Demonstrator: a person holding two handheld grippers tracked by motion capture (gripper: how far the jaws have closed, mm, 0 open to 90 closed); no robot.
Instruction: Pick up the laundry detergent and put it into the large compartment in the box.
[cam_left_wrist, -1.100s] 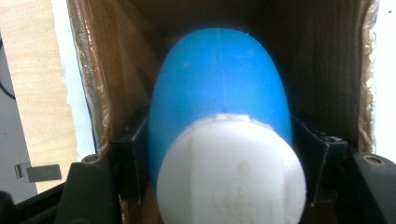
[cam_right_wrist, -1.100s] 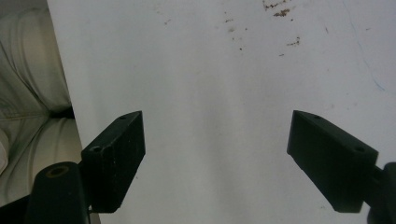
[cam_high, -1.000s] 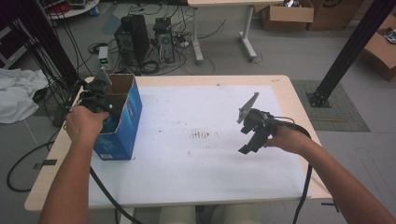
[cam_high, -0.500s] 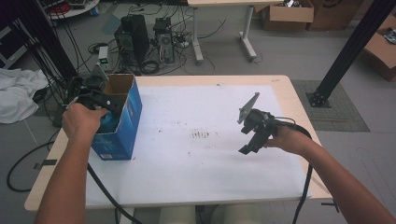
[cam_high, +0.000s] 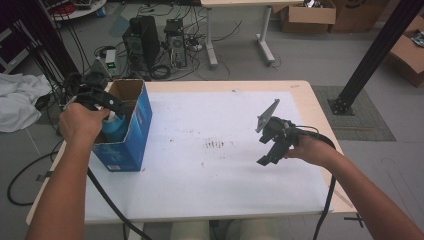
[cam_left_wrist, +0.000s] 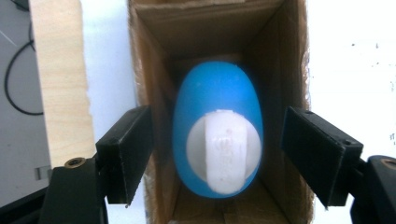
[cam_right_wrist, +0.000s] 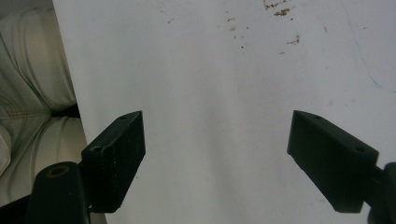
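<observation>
A blue bottle with a white cap (cam_left_wrist: 217, 144) stands inside an open blue cardboard box (cam_high: 131, 131) at the table's left side; the bottle (cam_high: 114, 126) peeks over the box's rim in the high view. My left gripper (cam_left_wrist: 217, 161) hangs over the box mouth, open, its jaws wide apart on either side of the bottle without touching it. My right gripper (cam_high: 272, 145) is held above the white table mat at the right, open, with nothing between its jaws (cam_right_wrist: 217, 163).
A white mat (cam_high: 210, 150) covers most of the wooden table (cam_high: 320, 105). Brown smudges (cam_high: 214, 145) mark the mat's middle. Computer towers and cables (cam_high: 150, 45) lie on the floor behind. A black post (cam_high: 372, 55) stands at the right.
My left hand and gripper have shifted slightly left and toward me over the box. The right gripper has stayed put.
</observation>
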